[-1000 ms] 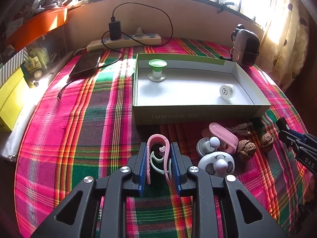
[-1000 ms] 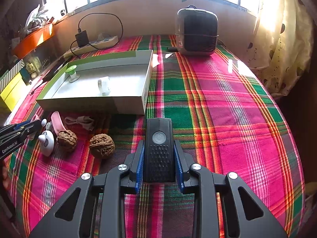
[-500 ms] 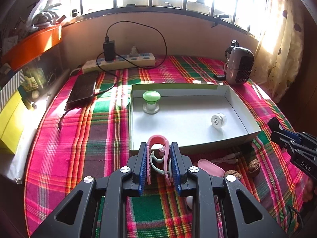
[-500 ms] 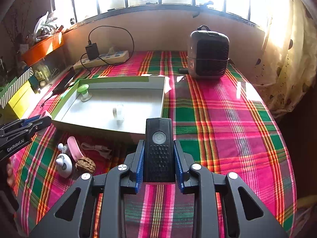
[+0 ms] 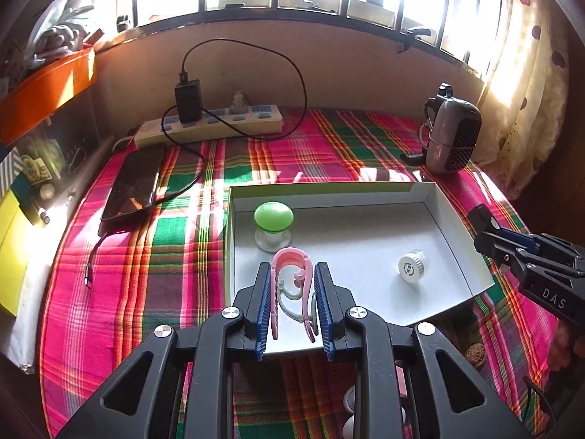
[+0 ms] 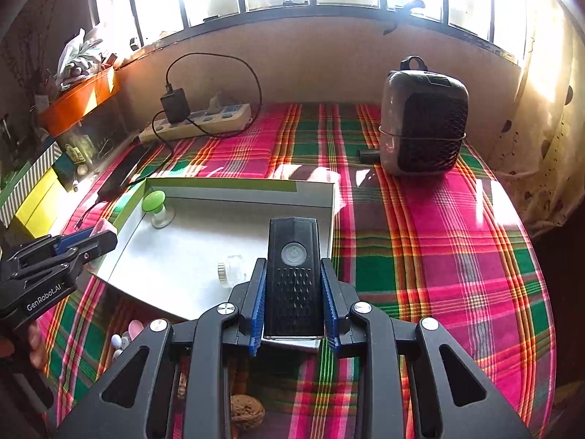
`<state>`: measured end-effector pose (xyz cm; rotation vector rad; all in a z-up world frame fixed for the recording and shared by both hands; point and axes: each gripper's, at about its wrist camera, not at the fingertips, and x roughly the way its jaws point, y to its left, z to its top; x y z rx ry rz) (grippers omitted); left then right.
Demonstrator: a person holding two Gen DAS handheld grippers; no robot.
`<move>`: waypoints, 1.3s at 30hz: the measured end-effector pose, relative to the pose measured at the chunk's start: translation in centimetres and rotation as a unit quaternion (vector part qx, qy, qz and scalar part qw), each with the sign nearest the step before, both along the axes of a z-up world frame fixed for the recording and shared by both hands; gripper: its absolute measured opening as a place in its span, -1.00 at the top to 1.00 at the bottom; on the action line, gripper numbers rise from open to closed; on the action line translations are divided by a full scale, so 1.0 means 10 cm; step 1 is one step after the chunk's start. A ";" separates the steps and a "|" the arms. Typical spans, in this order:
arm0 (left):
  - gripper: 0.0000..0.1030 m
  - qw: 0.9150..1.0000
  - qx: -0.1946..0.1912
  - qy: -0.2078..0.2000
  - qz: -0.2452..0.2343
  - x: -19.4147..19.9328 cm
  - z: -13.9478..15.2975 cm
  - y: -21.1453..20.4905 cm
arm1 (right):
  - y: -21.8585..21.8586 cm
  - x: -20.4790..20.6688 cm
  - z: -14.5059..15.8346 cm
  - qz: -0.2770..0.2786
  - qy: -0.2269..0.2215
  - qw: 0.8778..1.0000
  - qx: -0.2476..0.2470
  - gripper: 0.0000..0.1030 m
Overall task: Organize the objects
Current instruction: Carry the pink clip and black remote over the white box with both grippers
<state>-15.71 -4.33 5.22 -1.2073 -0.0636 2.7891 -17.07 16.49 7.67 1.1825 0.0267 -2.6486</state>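
Observation:
My left gripper (image 5: 292, 274) is shut on a pink clip (image 5: 290, 261) and holds it above the front left part of the white tray (image 5: 460, 234). My right gripper (image 6: 293, 272) is shut on a black remote (image 6: 293, 278) above the tray's (image 6: 237, 184) front right corner. In the tray stand a green-capped suction knob (image 5: 273, 219) (image 6: 155, 205) and a small white jar (image 5: 413, 266) (image 6: 231, 270). The right gripper shows at the right edge of the left wrist view (image 5: 486, 230); the left gripper shows at the left in the right wrist view (image 6: 91, 241).
Walnuts (image 6: 246, 409) (image 5: 475, 355) and pink-white small items (image 6: 126, 334) lie on the plaid cloth in front of the tray. A black heater (image 6: 424, 124), a power strip (image 5: 208, 126) with charger, and a phone (image 5: 135, 183) sit behind. Yellow boxes (image 5: 9, 230) lie left.
Both grippers have risen and moved forward over the tray, each keeping its object. The loose items in front of the tray have dropped below and behind the fingers.

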 end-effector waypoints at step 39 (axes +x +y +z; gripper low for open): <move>0.59 0.999 -0.017 -0.037 0.009 -0.53 -0.37 0.05 | -0.26 -0.70 -0.40 0.014 -0.037 0.999 0.006 0.45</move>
